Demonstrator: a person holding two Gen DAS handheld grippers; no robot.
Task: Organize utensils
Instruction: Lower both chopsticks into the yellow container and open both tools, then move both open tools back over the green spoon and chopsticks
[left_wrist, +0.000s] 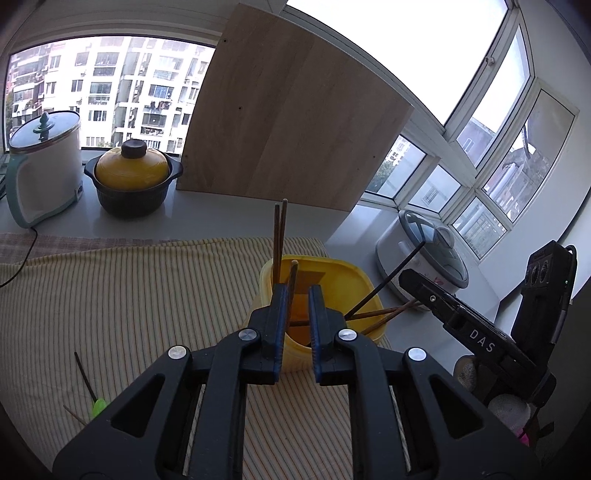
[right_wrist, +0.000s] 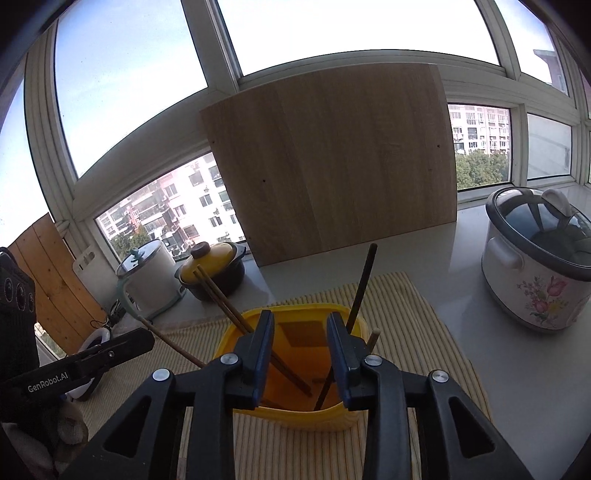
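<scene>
A yellow plastic container (left_wrist: 343, 267) (right_wrist: 314, 417) stands on a striped cloth and holds several chopsticks. Two brown chopsticks (left_wrist: 279, 232) (right_wrist: 221, 291) lean out of it, and a black chopstick (left_wrist: 388, 280) (right_wrist: 364, 284) leans the other way. My left gripper (left_wrist: 297, 295) hovers over the container's rim with a gap between its blue pads. One brown chopstick (left_wrist: 293, 280) stands against its left pad without being pinched. My right gripper (right_wrist: 300, 321) is open above the container's mouth, nothing between its fingers. Each gripper shows at the edge of the other's view.
A black stick with a green piece (left_wrist: 88, 387) and a thin brown stick lie loose on the cloth (left_wrist: 129, 295). A wooden board (right_wrist: 332, 166) leans on the window. A flowered rice cooker (right_wrist: 535, 266), a yellow-lidded pot (left_wrist: 133, 177) and a white kettle (left_wrist: 44, 166) stand on the counter.
</scene>
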